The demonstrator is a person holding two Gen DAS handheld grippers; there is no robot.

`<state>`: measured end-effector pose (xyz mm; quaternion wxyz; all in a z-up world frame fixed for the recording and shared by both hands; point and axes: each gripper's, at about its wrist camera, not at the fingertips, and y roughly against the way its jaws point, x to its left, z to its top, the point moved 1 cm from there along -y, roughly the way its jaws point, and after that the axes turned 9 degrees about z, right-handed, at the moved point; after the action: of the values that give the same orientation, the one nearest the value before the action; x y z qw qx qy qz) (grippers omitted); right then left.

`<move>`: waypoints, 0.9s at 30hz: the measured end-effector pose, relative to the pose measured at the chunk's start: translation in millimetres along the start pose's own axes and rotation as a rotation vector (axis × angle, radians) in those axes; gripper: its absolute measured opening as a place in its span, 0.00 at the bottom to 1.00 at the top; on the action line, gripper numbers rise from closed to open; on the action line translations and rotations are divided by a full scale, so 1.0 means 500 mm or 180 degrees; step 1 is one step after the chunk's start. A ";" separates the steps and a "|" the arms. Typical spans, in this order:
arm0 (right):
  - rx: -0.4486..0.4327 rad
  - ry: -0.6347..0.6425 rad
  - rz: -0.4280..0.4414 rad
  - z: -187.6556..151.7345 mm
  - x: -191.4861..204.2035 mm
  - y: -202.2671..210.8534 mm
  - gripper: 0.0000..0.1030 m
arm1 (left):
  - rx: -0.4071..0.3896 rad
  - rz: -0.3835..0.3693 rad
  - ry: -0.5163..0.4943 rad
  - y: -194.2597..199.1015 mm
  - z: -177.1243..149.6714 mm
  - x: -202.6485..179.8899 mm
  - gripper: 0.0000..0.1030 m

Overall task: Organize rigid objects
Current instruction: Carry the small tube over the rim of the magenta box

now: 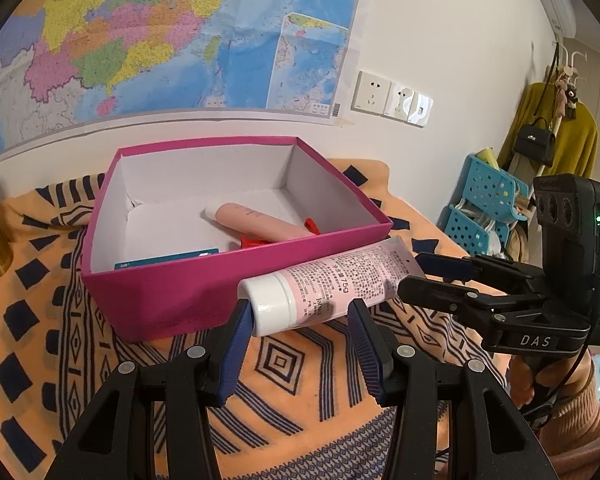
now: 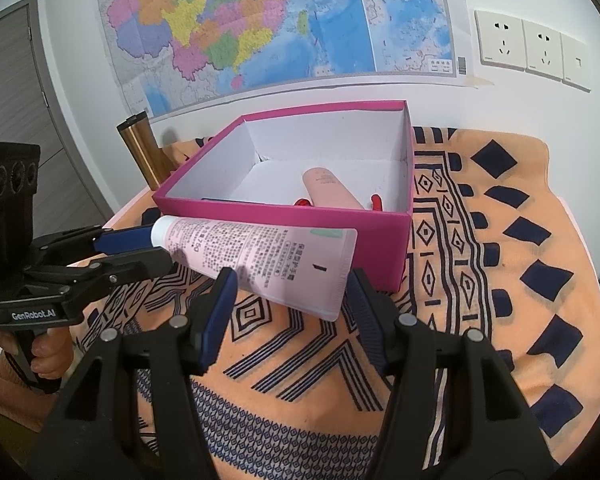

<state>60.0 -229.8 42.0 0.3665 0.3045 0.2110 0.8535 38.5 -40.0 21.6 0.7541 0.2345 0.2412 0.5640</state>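
A pink hand-cream tube (image 1: 340,280) with a white cap hangs just above the cloth, in front of the magenta box (image 1: 204,292). My left gripper (image 1: 300,316) is shut on its cap end, pads against cap and body. My right gripper (image 2: 290,288) is shut on the flat crimped end of the tube (image 2: 260,256). Each gripper shows in the other's view: the left gripper (image 2: 158,250) at the cap, the right gripper (image 1: 412,274) at the crimp. Inside the box lie a peach tube (image 1: 256,222), a red item (image 1: 310,224) and a teal packet (image 1: 168,260).
An orange patterned cloth (image 2: 500,260) covers the table. A gold cylinder (image 2: 144,148) stands left of the box by the wall. Blue perforated baskets (image 1: 484,200) and a coat rack (image 1: 556,136) are off the table's right side. A hand (image 2: 48,356) holds the left gripper's handle.
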 end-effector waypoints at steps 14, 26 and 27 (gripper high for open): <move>-0.0034 0.0045 -0.0001 0.009 0.002 -0.003 0.58 | -0.0055 0.0032 -0.0011 0.000 0.010 0.004 0.48; -0.0044 0.0063 0.0001 0.015 0.002 -0.002 0.58 | -0.0076 0.0045 -0.0027 0.000 0.015 0.005 0.48; -0.0045 0.0064 0.0002 0.014 0.003 -0.002 0.58 | -0.0079 0.0045 -0.0029 0.000 0.015 0.005 0.48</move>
<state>64.7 -227.1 47.0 0.3662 0.2934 0.2086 0.8581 44.1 -38.1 27.3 0.7541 0.2294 0.2291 0.5712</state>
